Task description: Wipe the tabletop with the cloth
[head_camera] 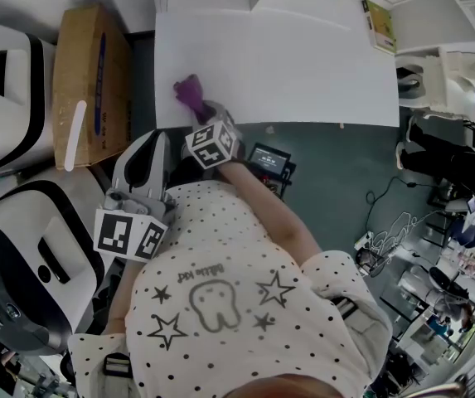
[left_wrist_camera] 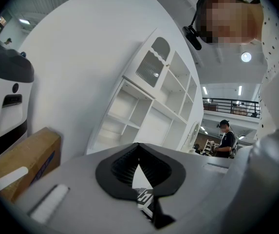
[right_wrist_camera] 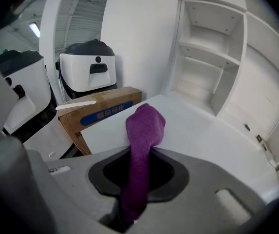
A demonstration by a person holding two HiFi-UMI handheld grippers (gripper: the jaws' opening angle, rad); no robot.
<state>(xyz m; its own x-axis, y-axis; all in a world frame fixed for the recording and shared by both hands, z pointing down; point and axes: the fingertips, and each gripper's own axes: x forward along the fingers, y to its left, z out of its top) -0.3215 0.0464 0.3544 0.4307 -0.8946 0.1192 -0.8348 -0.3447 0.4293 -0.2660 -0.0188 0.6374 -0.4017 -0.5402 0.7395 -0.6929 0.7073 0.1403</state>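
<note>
A purple cloth [head_camera: 188, 91] rests near the front left corner of the white tabletop [head_camera: 303, 65]. My right gripper [head_camera: 199, 109] is shut on it at the table's near edge. In the right gripper view the cloth [right_wrist_camera: 144, 126] sticks up out of the right gripper [right_wrist_camera: 144, 149] and folds over above the tabletop [right_wrist_camera: 202, 135]. My left gripper [head_camera: 159, 142] is held back beside the person's body, off the table and left of the right one. In the left gripper view the left gripper [left_wrist_camera: 139, 147] points up at a white shelf unit [left_wrist_camera: 154, 106], jaws together with nothing between them.
A cardboard box [head_camera: 92, 81] stands left of the table, with white-and-black machines [head_camera: 5, 81] further left and nearer [head_camera: 21, 255]. A small green-yellow packet [head_camera: 378, 25] lies at the table's far right. A black device [head_camera: 270, 161] and cables [head_camera: 395, 222] are on the floor.
</note>
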